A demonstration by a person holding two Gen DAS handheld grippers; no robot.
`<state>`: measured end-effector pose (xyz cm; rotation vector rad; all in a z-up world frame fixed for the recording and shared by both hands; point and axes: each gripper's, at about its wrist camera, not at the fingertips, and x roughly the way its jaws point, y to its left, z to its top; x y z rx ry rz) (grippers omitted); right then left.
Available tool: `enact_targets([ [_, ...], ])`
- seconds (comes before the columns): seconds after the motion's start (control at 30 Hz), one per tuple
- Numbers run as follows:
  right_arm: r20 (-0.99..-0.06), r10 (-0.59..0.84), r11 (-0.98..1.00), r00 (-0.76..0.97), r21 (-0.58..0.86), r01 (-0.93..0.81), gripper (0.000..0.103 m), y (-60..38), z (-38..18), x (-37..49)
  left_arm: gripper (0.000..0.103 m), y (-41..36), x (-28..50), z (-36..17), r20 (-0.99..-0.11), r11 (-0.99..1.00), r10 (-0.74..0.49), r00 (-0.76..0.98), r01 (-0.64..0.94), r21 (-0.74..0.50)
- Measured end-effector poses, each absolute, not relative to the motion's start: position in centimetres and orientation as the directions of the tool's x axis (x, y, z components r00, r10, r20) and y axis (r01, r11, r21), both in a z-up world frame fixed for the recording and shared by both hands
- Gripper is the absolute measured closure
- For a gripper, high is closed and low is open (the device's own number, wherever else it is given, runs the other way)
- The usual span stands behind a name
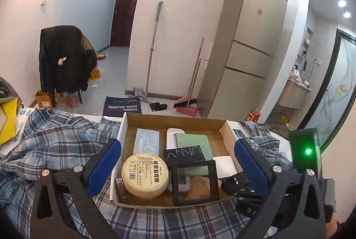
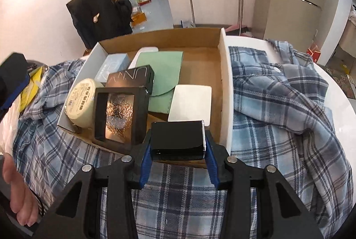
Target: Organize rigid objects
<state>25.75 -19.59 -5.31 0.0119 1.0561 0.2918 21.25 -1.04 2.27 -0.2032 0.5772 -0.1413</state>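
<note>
Left wrist view: the left gripper fills the lower frame, its blue pads spread wide with nothing between them, one on each side of the cardboard box.
Right wrist view: the right gripper sits at lower centre, clenched on a glossy black case held over the near edge of the cardboard box.
Box contents: a round cream tin at the near left, a black window box just right of it, a black carton behind, a green pouch, a white flat box at the right, a pale blue packet at the back left.
Under the box: a blue plaid cloth spread over a white table.
Background: a fridge at upper right, a mop against the wall, a chair with a dark coat at left.
Person: a bare hand at the lower left edge of the right wrist view.
</note>
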Motion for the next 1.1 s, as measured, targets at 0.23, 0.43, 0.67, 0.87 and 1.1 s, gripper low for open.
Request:
enact_targets([
  [0.23,-0.82,0.271,0.958,0.504,0.181,-0.221,0.035,-20.5,-3.8,24.8,0.0,-0.2,21.1,2.9,-0.526,0.954,-0.219,0.822,0.067,-0.293],
  [0.43,-0.709,0.285,0.958,0.645,0.186,-0.219,0.035,-22.3,0.8,21.7,0.0,-0.8,18.5,6.6,-0.445,0.972,-0.174,0.879,0.079,-0.223],
  [0.67,-0.525,0.304,0.953,0.795,0.156,-0.261,0.009,-24.1,6.7,16.4,0.0,-1.4,11.9,10.5,-0.275,0.961,-0.218,0.936,0.157,-0.227],
  [0.87,-0.362,0.299,0.954,0.883,0.123,-0.273,0.0,-24.5,9.5,11.4,0.0,-1.9,6.2,11.8,-0.151,0.993,-0.097,0.984,0.086,-0.081],
  [1.1,-0.114,0.245,0.969,0.963,0.045,-0.241,0.0,-24.7,11.1,4.7,0.0,-0.8,0.8,10.9,-0.069,0.992,-0.071,0.995,0.063,-0.105],
])
